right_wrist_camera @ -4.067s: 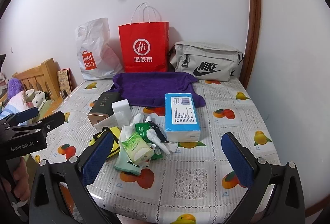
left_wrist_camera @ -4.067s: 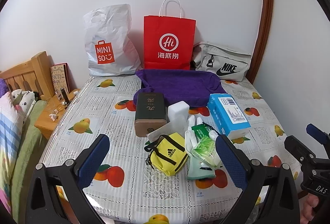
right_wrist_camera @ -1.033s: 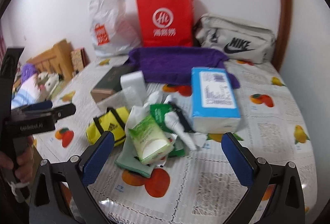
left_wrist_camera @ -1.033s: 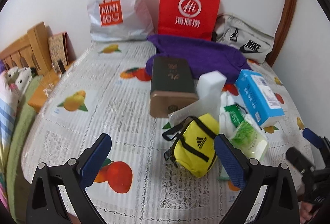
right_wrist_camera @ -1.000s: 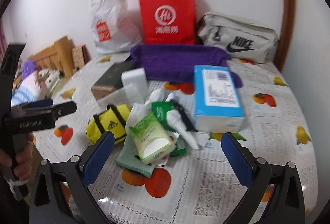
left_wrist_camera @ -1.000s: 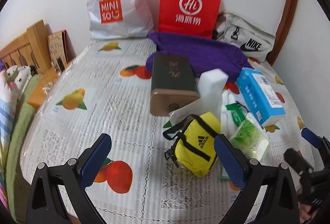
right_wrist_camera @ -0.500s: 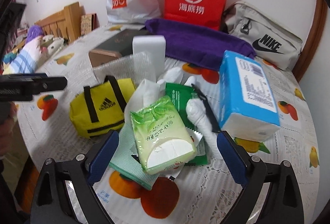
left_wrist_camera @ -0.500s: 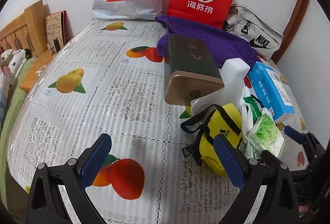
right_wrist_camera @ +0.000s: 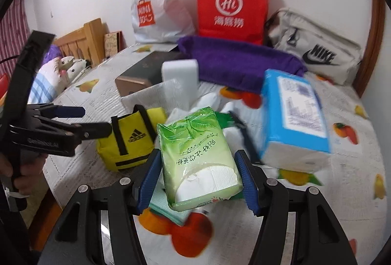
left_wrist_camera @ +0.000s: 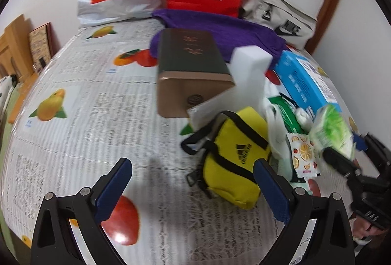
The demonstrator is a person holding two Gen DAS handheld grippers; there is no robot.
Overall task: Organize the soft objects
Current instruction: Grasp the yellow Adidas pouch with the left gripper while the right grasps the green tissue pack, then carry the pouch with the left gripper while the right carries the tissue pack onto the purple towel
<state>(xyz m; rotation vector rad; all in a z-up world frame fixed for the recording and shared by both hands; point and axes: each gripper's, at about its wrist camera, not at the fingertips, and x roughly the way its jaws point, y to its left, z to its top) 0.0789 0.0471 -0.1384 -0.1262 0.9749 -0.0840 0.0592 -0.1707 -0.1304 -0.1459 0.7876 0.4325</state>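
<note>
Two blue pads of right gripper point(right_wrist_camera: 198, 175) flank green tissue pack point(right_wrist_camera: 198, 156), touching both sides, long axis pointing straight ahead. Left gripper point(left_wrist_camera: 193, 188) wide open, empty; yellow Adidas pouch point(left_wrist_camera: 232, 157) just ahead-right.

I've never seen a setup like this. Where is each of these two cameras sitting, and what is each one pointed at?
Left wrist: rides the left gripper, open over the tablecloth, facing the yellow Adidas bag; the right gripper shows at right.
Right wrist: rides the right gripper, its fingers either side of the green tissue pack; the left gripper and a hand show at left.
Shared: both packs and bag, red bag.
</note>
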